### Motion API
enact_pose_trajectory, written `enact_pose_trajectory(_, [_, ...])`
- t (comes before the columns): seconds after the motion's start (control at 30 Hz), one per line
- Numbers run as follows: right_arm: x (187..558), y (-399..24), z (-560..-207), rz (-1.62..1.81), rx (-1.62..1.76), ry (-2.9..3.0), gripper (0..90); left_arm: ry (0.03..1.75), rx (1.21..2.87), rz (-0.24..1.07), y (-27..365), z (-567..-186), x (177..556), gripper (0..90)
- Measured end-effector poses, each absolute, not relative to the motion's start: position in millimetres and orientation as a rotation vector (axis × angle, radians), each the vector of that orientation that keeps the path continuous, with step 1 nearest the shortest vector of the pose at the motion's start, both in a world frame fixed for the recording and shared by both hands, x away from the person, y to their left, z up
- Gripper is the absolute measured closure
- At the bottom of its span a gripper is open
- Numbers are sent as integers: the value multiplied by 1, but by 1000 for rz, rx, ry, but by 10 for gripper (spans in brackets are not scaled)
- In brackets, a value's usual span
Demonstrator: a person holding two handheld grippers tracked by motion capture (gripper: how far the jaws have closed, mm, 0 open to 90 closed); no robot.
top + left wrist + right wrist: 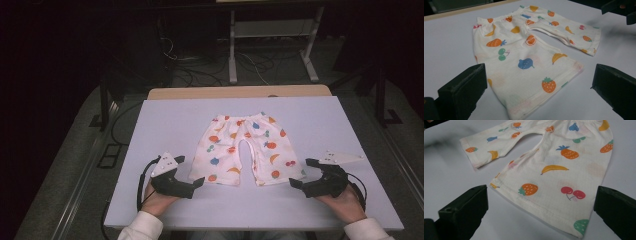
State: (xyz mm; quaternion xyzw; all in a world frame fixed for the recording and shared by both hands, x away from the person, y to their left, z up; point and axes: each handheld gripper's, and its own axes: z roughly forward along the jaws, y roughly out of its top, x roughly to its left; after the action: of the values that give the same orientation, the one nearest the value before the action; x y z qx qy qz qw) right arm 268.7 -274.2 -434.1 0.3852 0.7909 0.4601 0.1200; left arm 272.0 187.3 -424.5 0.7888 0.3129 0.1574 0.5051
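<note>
Fabric: white cotton-like shorts [244,149] printed with fruit in orange, blue, red and green; a stitched hem runs along each leg opening.
Position of shorts: flat on the pale lilac table [160,120], near its middle, waistband toward the far edge, both legs pointing toward the person.
Lay of shorts: spread out, legs parted in a narrow V, with slight rumpling near the crotch.
Left gripper [192,177]: near the table's front edge, just beside the hem of the left leg, pointing at it; jaws spread wide, nothing between them.
Left gripper view: the leg hem [544,97] lies ahead between the two black jaws, apart from both; the other gripper's dark shape shows at the top right corner.
Right gripper [300,175]: near the front edge, just beside the hem of the right leg, pointing inward; jaws spread wide, holding nothing.
Right gripper view: the leg hem [544,212] lies ahead of the jaws, apart from both.
Contact: neither gripper touches the cloth.
Hands: one hand holds each gripper, white sleeve cuffs at the bottom edge of the high view.
Surroundings: wooden strip [240,92] along the table's far side; cables on the dark floor beyond.
</note>
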Motion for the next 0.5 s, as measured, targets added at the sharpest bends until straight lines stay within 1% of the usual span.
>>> enact_pose_trajectory(0.5, [266, -273, -431, 1349, 1119, 2303, 0, 753, 1898, 378, 187, -424, 271, 0])
